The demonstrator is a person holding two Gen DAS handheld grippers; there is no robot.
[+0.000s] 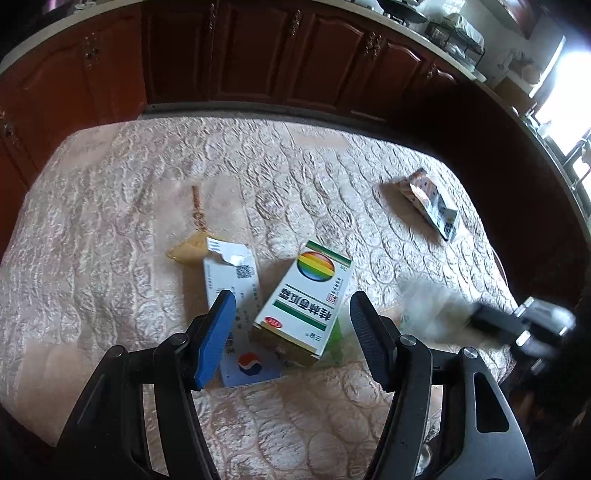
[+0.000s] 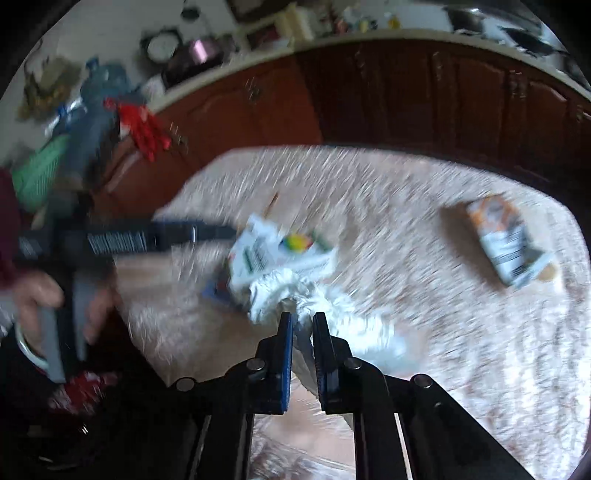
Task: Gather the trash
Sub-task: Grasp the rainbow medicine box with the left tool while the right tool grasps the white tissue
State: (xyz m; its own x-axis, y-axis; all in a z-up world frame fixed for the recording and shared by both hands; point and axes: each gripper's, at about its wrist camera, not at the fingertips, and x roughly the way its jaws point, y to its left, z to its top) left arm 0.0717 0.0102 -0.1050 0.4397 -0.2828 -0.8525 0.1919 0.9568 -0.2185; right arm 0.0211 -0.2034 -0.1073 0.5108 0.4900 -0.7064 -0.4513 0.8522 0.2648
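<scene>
Left gripper (image 1: 291,314) was wide open, holding nothing, with the rainbow medicine box (image 1: 304,301) just ahead between its fingers and a torn white carton (image 1: 236,295) touching the box's left; right gripper (image 2: 303,325) was nearly closed, pinching a crumpled clear bag (image 2: 314,306). Orange snack packet (image 1: 430,203) lay well ahead to the right; most trash judged uncollected, task early

Quilted pinkish-beige bedspread (image 1: 110,206) w/ circular stitch pattern covers the surface. Behind it, dark red-brown wood cabinets (image 1: 255,55) w/ brass handles run along the back, pale countertop (image 1: 417,27) on top. Wire rack (image 1: 456,35) sits on counter at right, near a bright window (image 1: 569,85). Right wrist view, blurred: round clock (image 2: 161,47) on wall, green basket (image 2: 38,173) and red item (image 2: 147,131) at left.
</scene>
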